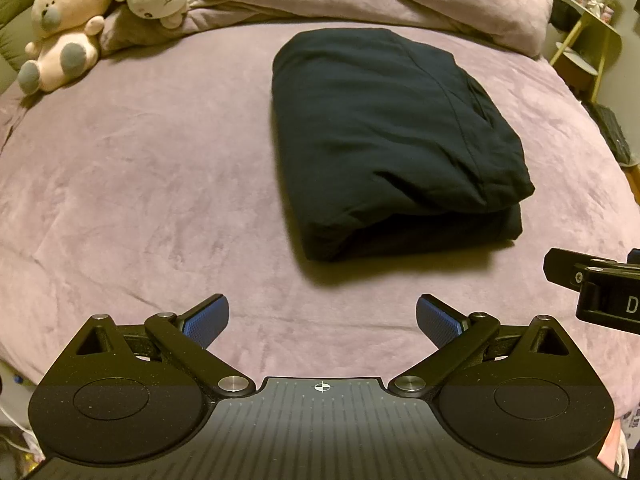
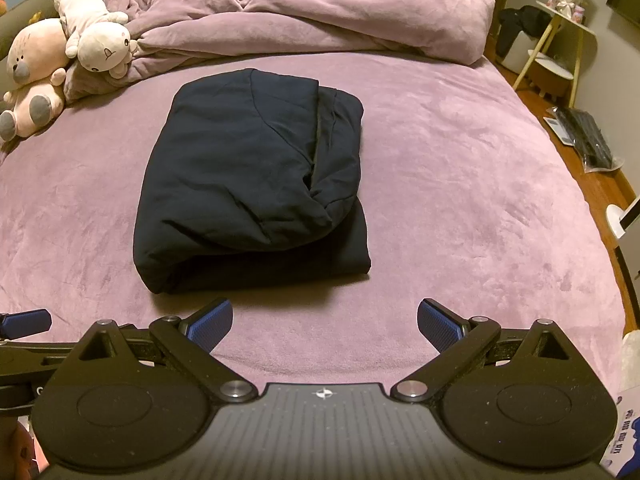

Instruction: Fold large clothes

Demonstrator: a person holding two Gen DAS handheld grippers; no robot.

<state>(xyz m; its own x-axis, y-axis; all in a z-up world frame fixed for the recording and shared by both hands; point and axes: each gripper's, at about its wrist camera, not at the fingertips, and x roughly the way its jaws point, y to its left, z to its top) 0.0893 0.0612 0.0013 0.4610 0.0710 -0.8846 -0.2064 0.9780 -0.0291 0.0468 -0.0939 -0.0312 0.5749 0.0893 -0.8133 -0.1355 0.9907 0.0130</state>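
A dark navy garment [image 1: 384, 140] lies folded into a thick rectangular bundle on the purple bed; it also shows in the right wrist view [image 2: 252, 176]. My left gripper [image 1: 322, 320] is open and empty, held near the bed's front edge, short of the bundle. My right gripper [image 2: 325, 322] is open and empty too, in front of the bundle's near right corner. Part of the right gripper's body [image 1: 596, 288] shows at the right edge of the left wrist view. A blue fingertip [image 2: 26, 322] of the left gripper shows at the left edge of the right wrist view.
A crumpled purple duvet [image 2: 320, 20] lies along the far side of the bed. Two plush toys [image 2: 60, 60] sit at the far left corner. A small side table [image 2: 560, 40] and a keyboard [image 2: 588, 136] are on the floor to the right.
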